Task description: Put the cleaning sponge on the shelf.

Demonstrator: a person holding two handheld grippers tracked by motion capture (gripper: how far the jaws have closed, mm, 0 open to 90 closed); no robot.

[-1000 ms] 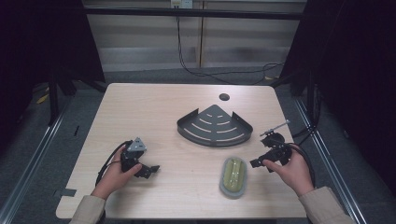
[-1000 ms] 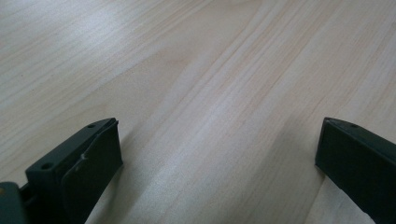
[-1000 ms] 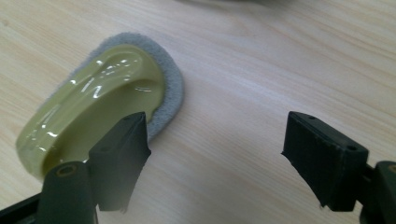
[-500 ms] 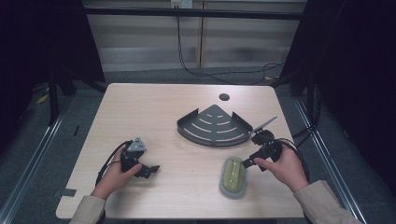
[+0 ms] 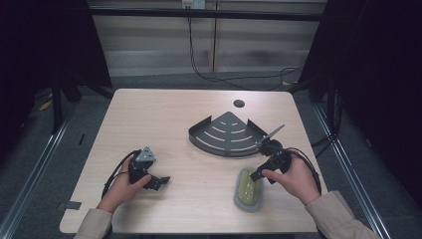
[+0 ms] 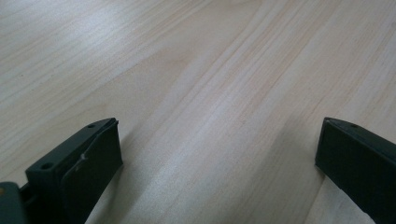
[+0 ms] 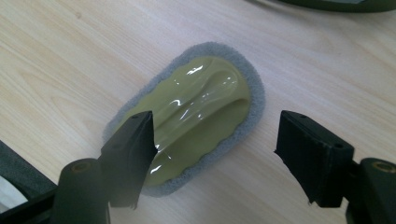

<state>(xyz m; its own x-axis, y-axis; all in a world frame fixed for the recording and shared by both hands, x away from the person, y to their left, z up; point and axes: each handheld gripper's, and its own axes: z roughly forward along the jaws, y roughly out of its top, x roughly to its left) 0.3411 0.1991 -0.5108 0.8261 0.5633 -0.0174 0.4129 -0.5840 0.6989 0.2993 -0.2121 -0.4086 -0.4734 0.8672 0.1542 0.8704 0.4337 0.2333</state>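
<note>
The one scrubbing pad [image 5: 248,188], yellow-green plastic grip on a grey fleece base, lies flat on the worktop [image 5: 164,119] near its front edge, at about 5 o'clock from the middle. The right tool [image 5: 259,173] hangs just over the pad's far end, jaws wide and straddling it, pads not pressing; they have just been closing a little. One dark fan-shaped rack [image 5: 226,135] sits just beyond at 12 o'clock from the pad. One small round hole [image 5: 239,103] marks the far edge. The left tool [image 5: 158,181] rests at 9 o'clock, well apart, jaws spread and holding nothing. Two tools in all. Bare wood lies between them.
</note>
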